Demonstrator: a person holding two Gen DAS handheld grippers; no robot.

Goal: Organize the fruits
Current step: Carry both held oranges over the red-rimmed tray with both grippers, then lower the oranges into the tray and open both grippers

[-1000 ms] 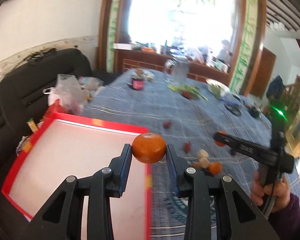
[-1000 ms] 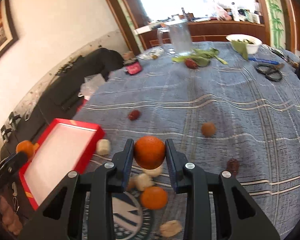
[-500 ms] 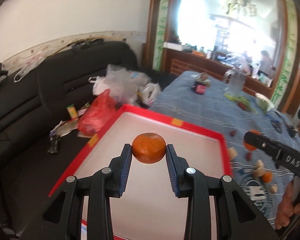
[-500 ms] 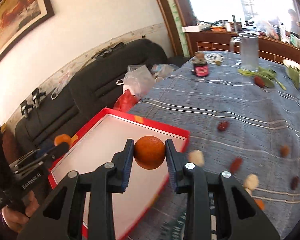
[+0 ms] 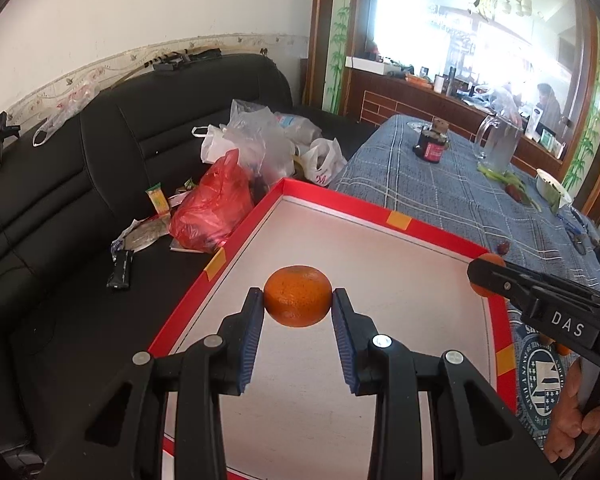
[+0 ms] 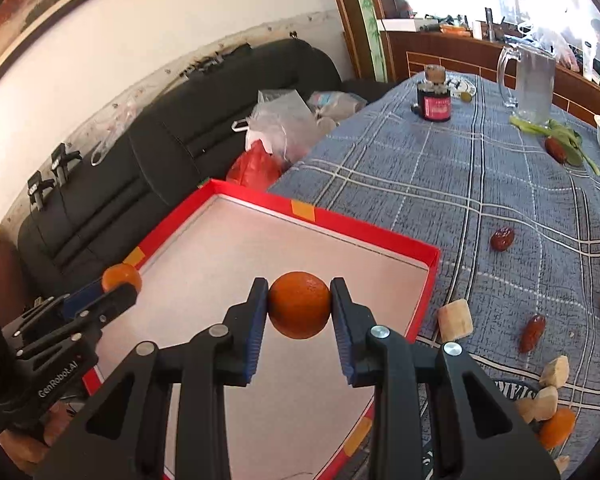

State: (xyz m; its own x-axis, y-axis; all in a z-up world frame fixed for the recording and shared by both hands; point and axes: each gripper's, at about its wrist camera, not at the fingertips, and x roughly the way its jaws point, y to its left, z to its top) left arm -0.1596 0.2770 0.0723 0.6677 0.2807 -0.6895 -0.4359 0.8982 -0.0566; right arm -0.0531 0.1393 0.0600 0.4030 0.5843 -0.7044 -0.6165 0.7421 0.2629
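Here, two round, dimpled oranges, one clamped in left fingers, another in right fingers.

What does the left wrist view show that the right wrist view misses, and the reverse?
Only the left wrist view shows a hand gripping the right claw's handle, and litter on the sofa seat. Only the right wrist view shows the loose fruits and pale chunks scattered on the tablecloth. Both show the red box, the glass pitcher, and each claw shut on a mandarin.
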